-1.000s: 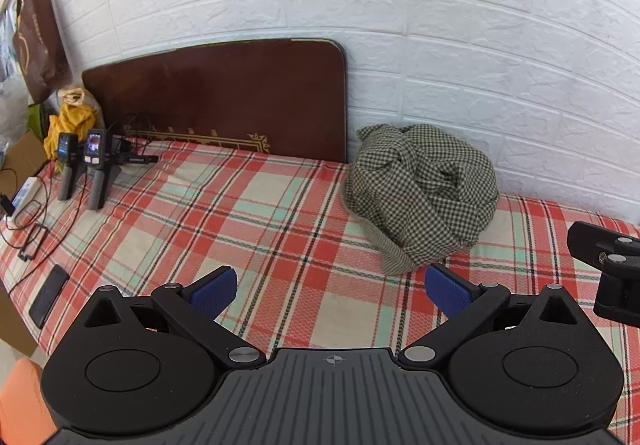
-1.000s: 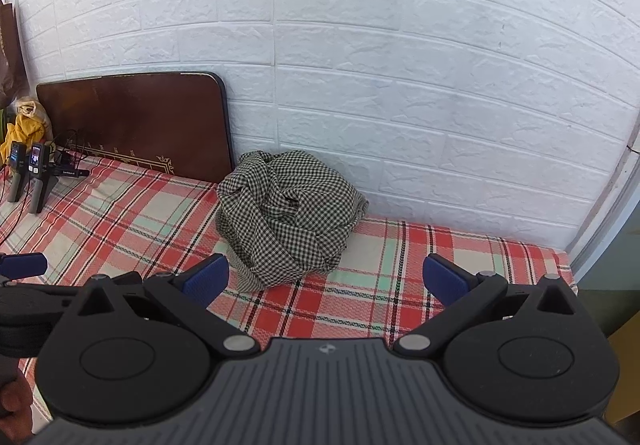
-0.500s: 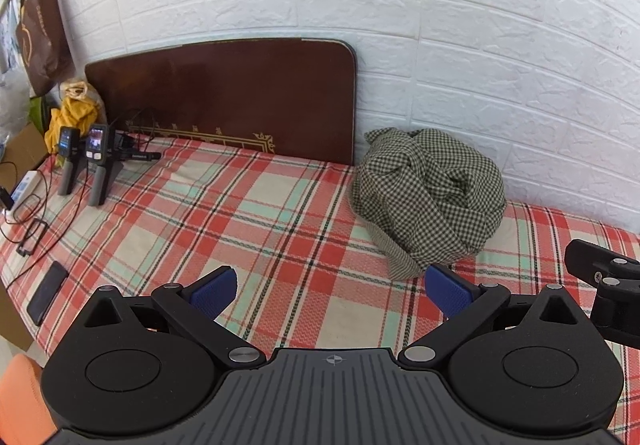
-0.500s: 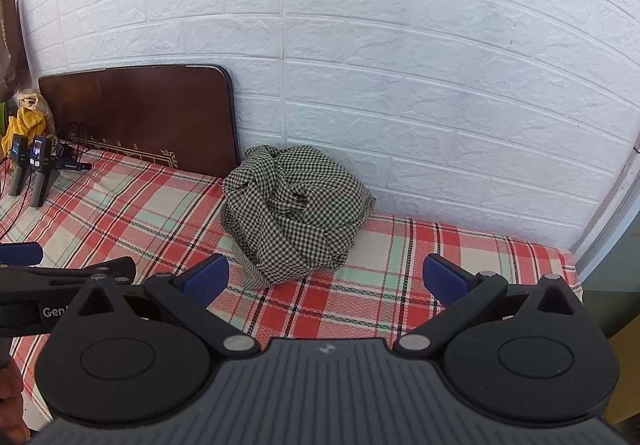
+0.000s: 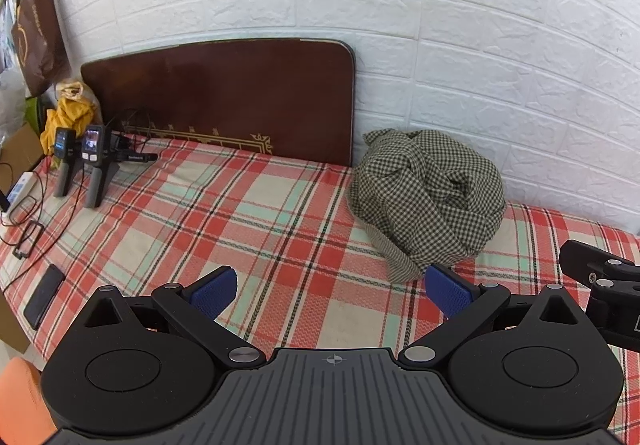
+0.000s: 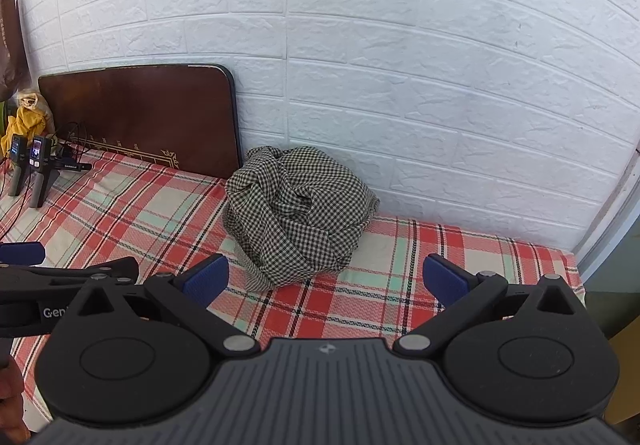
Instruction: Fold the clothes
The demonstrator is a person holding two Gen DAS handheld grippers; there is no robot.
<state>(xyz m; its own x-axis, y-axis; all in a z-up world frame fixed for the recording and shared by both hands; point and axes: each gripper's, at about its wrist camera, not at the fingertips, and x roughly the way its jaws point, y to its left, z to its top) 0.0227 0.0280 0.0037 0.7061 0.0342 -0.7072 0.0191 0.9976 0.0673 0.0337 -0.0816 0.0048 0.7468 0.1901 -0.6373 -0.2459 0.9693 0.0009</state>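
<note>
While both tongs hover level above the near part of the bed point(image 5: 240, 205), side by side and pointing toward the white brick wall point(image 6: 400, 65), the crumpled checked garment point(image 5: 428, 201) lies in a heap against that wall, just beside the dark wooden board point(image 5: 224, 97). Two handheld devices point(image 5: 80, 161) stand at the bed's far left among cables. Left tongs point(image 5: 332, 289) and right tongs point(image 6: 326, 281) gape wide, holding nothing, clear of the cloth.

Light: I see bright, even daylight on the white embossed brick wall point(image 6: 400, 65).
Shadows: soft.
Focus: sharp throughout.
Edges: fisheye bending, dark corners behind my tools.
</note>
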